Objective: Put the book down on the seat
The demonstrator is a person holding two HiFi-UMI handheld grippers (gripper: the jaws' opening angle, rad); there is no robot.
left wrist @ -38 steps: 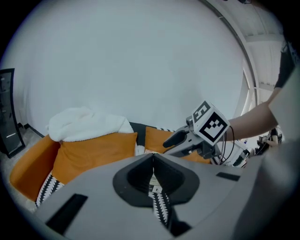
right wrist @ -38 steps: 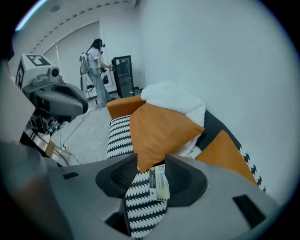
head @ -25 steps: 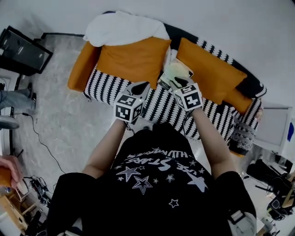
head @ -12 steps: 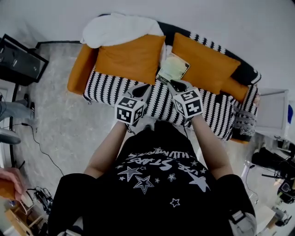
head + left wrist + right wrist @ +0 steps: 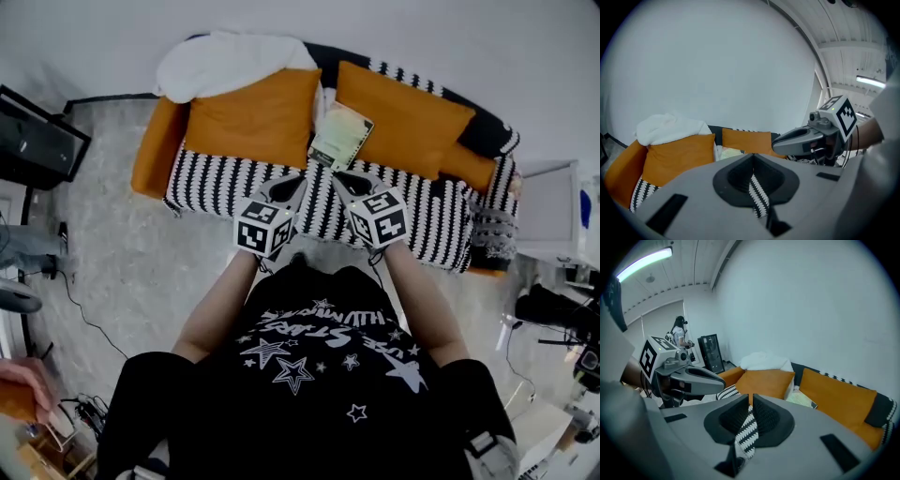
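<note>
The book (image 5: 340, 136), pale green with a dark edge, lies on the striped sofa seat (image 5: 225, 183) in the gap between the two orange cushions (image 5: 253, 117). It also shows as a book (image 5: 730, 151) in the left gripper view and as a book (image 5: 801, 399) in the right gripper view. My left gripper (image 5: 292, 183) and right gripper (image 5: 342, 178) hover side by side over the seat's front part, short of the book and not touching it. The right jaws have just been closing with nothing between them and now stand together. The left jaws are shut and empty too.
A white blanket (image 5: 225, 61) drapes over the sofa back at the left. A black cabinet (image 5: 33, 141) stands on the floor at the left, with cables (image 5: 89, 300) trailing near it. A white box (image 5: 548, 225) sits beside the sofa's right end. Another person's hand (image 5: 23, 375) shows at the lower left.
Both grippers have drawn back from the book toward the sofa's front edge. The right jaws have closed. The book stays where it lay between the cushions.
</note>
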